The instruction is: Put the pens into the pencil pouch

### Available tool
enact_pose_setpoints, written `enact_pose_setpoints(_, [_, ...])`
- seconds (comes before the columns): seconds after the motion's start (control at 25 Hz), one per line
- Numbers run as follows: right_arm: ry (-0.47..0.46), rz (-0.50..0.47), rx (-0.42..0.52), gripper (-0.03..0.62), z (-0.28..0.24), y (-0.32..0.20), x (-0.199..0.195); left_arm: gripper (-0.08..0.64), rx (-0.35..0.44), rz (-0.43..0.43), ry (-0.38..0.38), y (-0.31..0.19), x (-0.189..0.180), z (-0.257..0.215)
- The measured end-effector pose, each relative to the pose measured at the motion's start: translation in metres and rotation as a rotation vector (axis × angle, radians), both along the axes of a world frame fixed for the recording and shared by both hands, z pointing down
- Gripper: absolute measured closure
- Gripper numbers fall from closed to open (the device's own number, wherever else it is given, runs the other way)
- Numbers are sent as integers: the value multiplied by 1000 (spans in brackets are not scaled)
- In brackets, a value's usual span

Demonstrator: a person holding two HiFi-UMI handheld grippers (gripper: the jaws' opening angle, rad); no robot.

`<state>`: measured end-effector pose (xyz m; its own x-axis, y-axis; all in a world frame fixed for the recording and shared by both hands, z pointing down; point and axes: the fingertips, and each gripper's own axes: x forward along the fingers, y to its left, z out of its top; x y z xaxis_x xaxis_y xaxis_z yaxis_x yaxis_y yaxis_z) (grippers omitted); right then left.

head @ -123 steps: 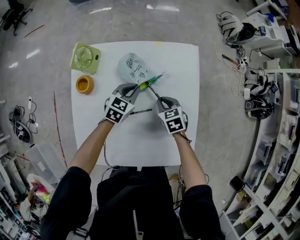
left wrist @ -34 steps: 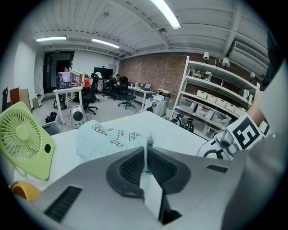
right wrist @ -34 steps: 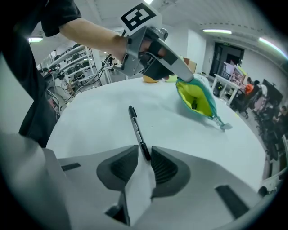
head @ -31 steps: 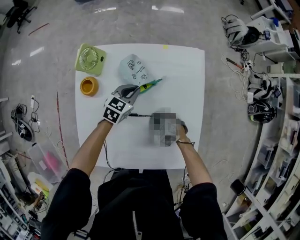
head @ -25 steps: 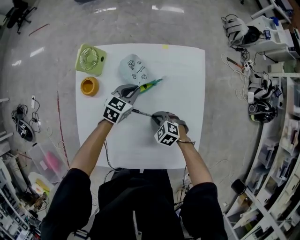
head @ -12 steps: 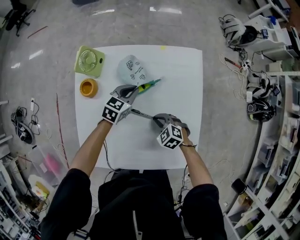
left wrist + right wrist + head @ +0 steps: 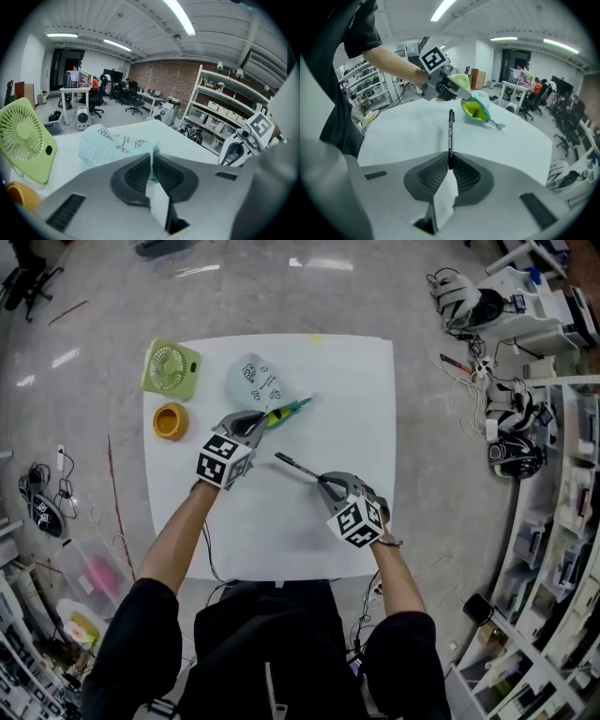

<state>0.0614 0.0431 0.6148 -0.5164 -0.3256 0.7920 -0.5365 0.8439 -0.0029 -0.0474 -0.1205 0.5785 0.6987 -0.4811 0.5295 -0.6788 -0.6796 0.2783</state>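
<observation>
A pale teal pencil pouch [image 7: 253,381] lies at the table's far left, its yellow-green mouth [image 7: 281,412] facing right. My left gripper [image 7: 255,420] is shut on the edge of that mouth; in the left gripper view the fabric [image 7: 117,143] is pinched between the jaws. A black pen [image 7: 298,466] sticks out from my right gripper [image 7: 325,481], which is shut on its lower end and holds it above the table, tip toward the pouch. In the right gripper view the pen [image 7: 450,133] points at the pouch's open mouth [image 7: 476,108].
A green desk fan [image 7: 170,368] and an orange cup [image 7: 171,420] stand at the white table's [image 7: 366,390] far left corner. Around the table are grey floor, cables and shelves with equipment at the right.
My right gripper has risen off the table with the black pen and drifted right and toward me. The left gripper has kept its hold on the pouch.
</observation>
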Motion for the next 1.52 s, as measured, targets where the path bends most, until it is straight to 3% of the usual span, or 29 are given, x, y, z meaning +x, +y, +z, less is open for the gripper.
enact_pose_setpoints(0.44, [-5, 164, -26, 549, 1, -10, 34, 520, 2, -1, 8, 0, 4, -5])
enact_pose_setpoints(0.72, [-19, 226, -23, 549, 1, -36, 30, 520, -1, -2, 10, 0, 3, -3])
enact_pose_setpoints(1.52, [-25, 230, -110, 549, 22, -94, -17, 520, 10, 2, 13, 0, 5, -6])
